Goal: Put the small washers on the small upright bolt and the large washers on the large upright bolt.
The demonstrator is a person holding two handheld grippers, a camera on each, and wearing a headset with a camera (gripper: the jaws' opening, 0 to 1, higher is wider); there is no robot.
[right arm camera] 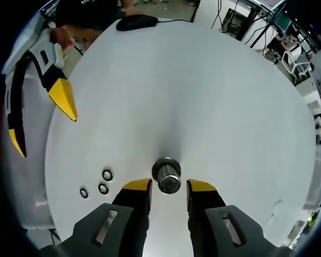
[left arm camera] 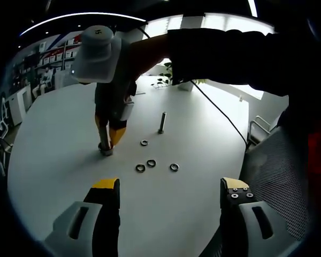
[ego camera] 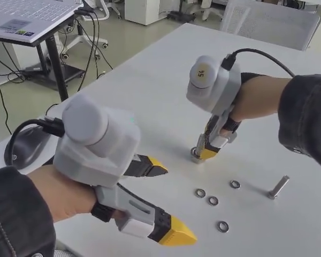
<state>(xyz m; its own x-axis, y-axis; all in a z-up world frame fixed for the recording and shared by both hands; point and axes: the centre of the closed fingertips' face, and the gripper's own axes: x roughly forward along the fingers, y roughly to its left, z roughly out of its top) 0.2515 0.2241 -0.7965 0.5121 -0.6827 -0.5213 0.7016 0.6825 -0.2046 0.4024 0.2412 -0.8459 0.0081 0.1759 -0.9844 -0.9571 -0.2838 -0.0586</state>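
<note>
Seeing the large bolt (right arm camera: 166,175) standing upright on the white table (left arm camera: 53,139), long axis vertical, top end pointing straight into the right gripper view and so showing end-on as a round shiny face. Finding it right between the tips of the right gripper (right arm camera: 169,186), hanging nose-down over it. Reading those jaws as narrowly parted, one on either side of the bolt. Squeezing it or just straddling it: cannot tell.

Spotting the small bolt (left arm camera: 162,122) well apart from the large one, standing on its head, shaft pointing up.

Counting four washers (ego camera: 213,201) lying flat and loose on the table, in the space between the two bolts and toward the person, none touching another. Not managing to tell large from small.

Seeing the left gripper (left arm camera: 170,184) hovering nearer the person, jaws spread wide, holding nothing, aiming toward the washers and the right gripper.

Noting a black mouse (right arm camera: 136,21) near the table edge and a laptop (ego camera: 27,16) on a stand beyond it.
</note>
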